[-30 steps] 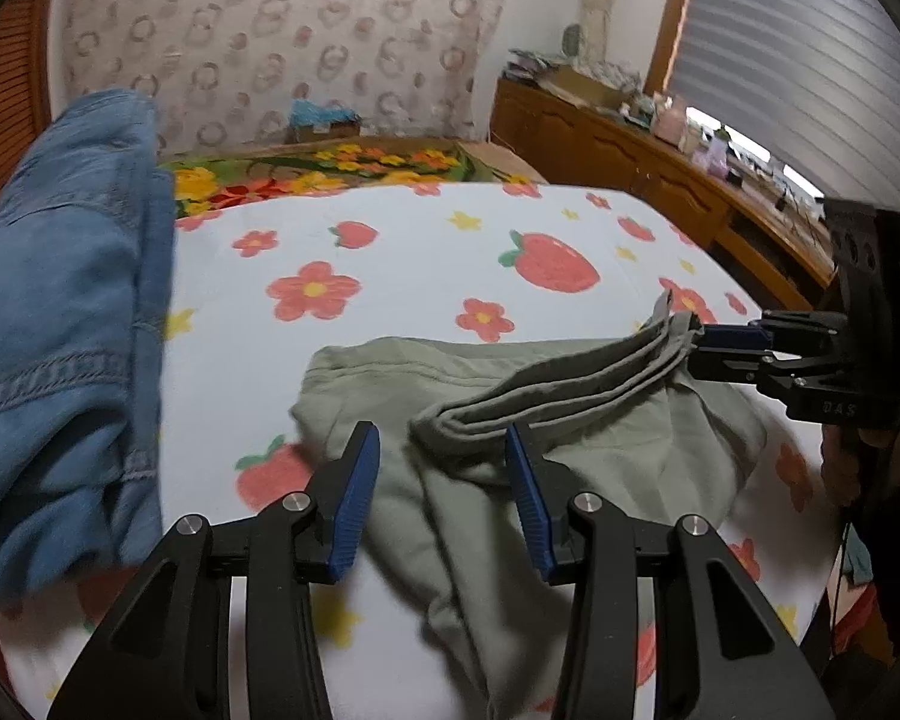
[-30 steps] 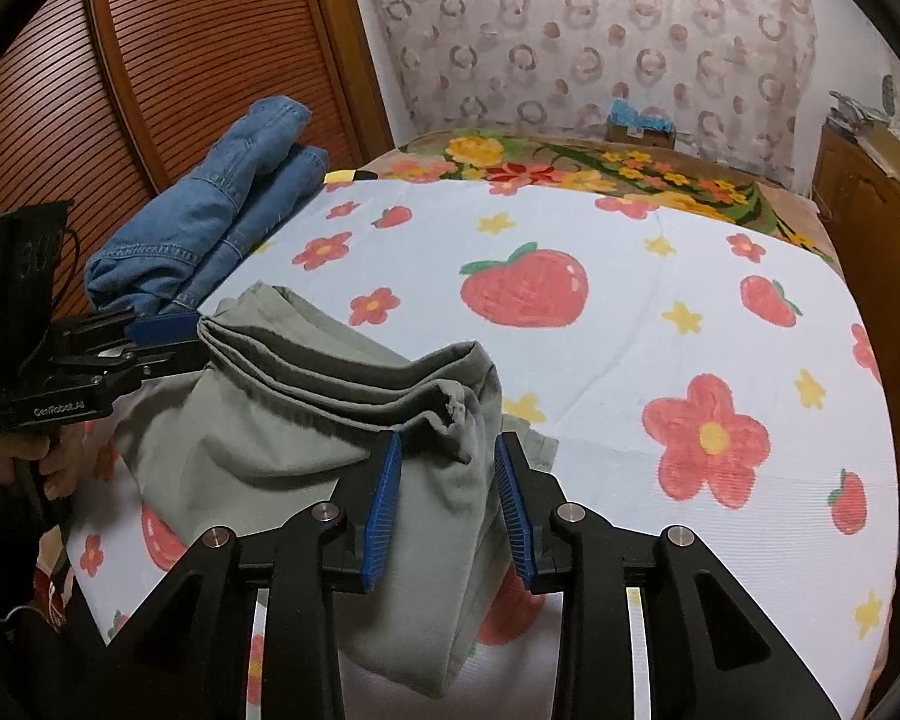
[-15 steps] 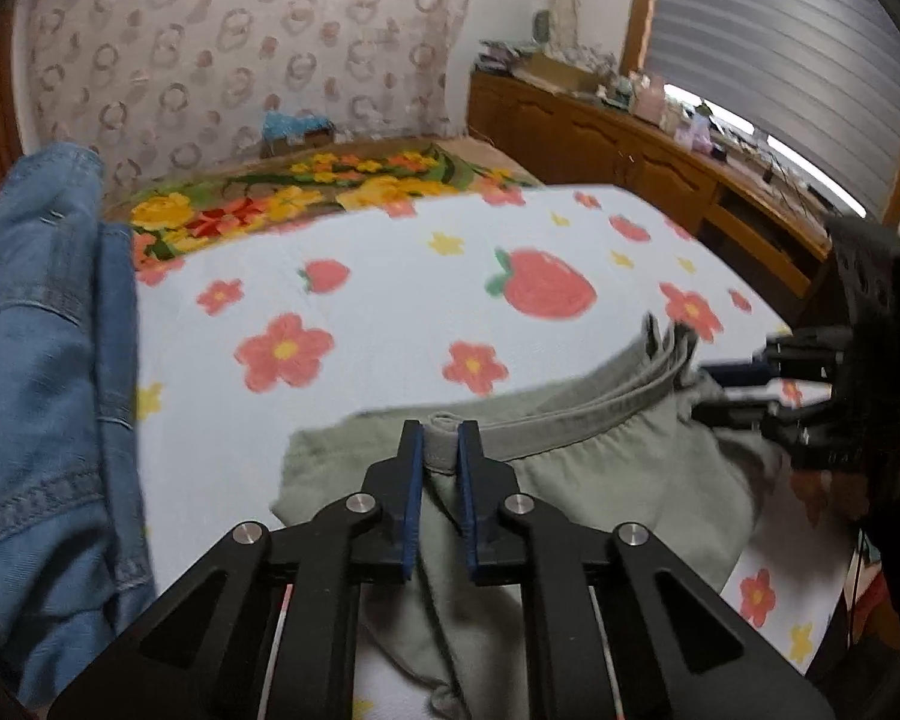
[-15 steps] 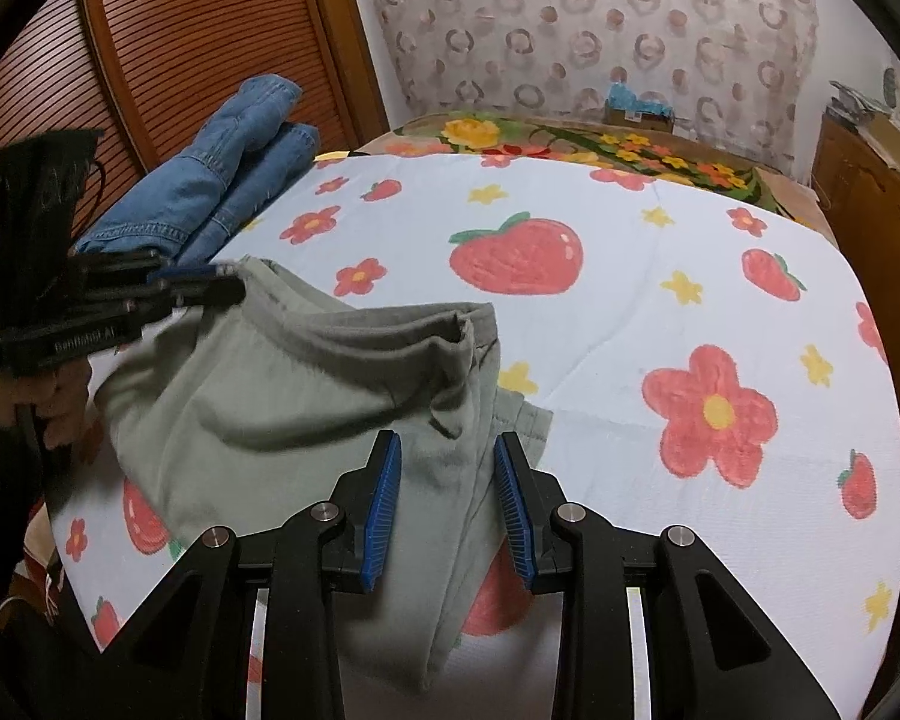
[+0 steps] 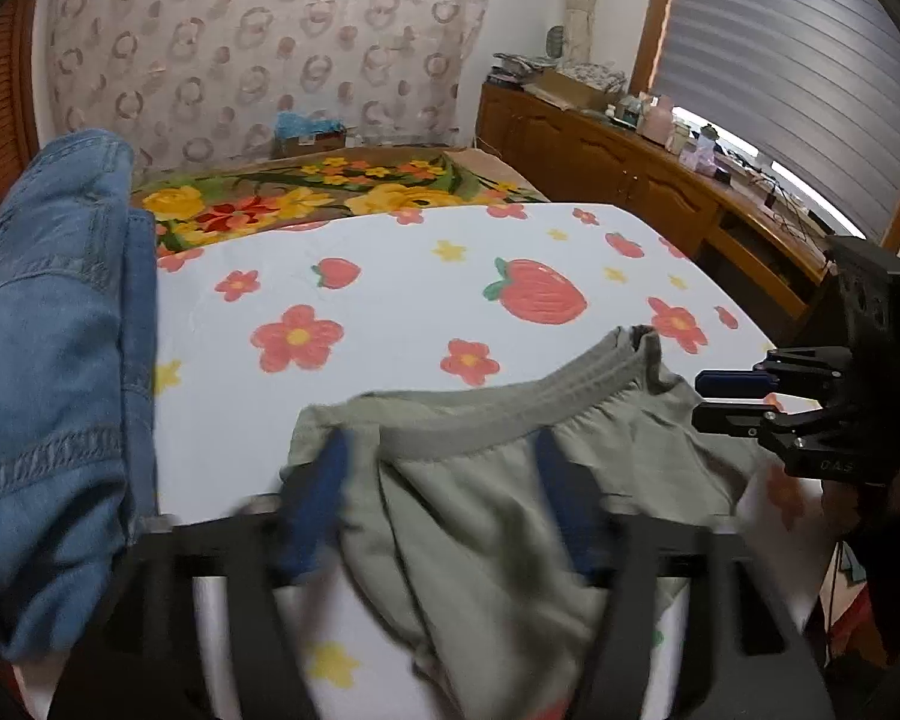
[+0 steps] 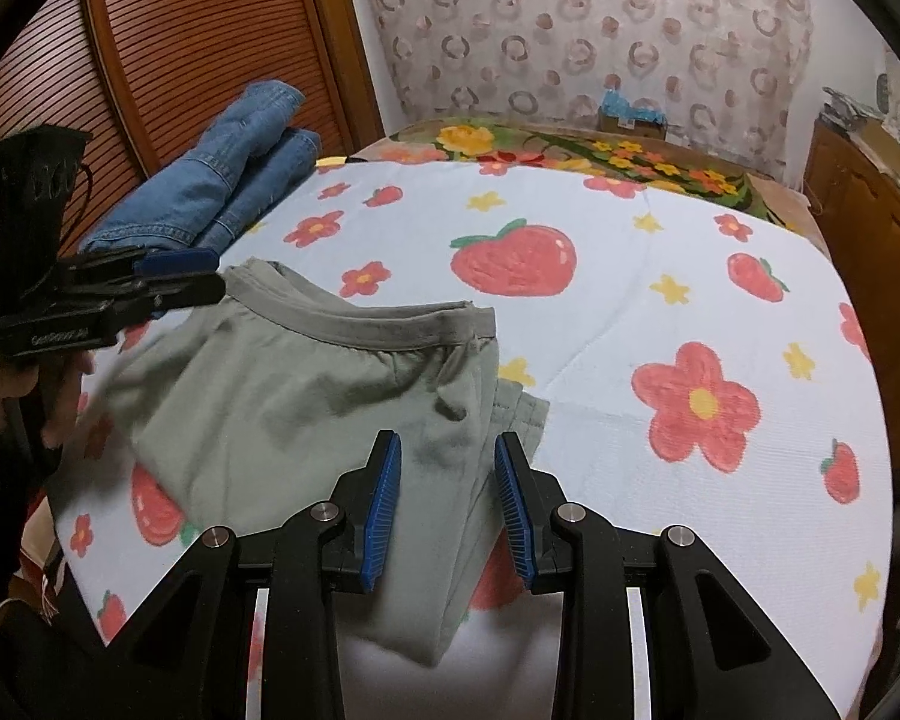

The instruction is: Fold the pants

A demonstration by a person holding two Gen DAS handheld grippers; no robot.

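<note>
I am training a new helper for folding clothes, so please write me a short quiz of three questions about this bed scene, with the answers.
1. True or false: the grey-green pants lie on top of the blue jeans.
2. Which part of the pants is farthest from both cameras? A) the leg hems B) the elastic waistband C) a pocket
3. Fill in: the biggest print on the bed sheet just beyond the waistband is a red ____.

Key: 1 false, they lie apart on the sheet; 2 B; 3 strawberry.
</note>
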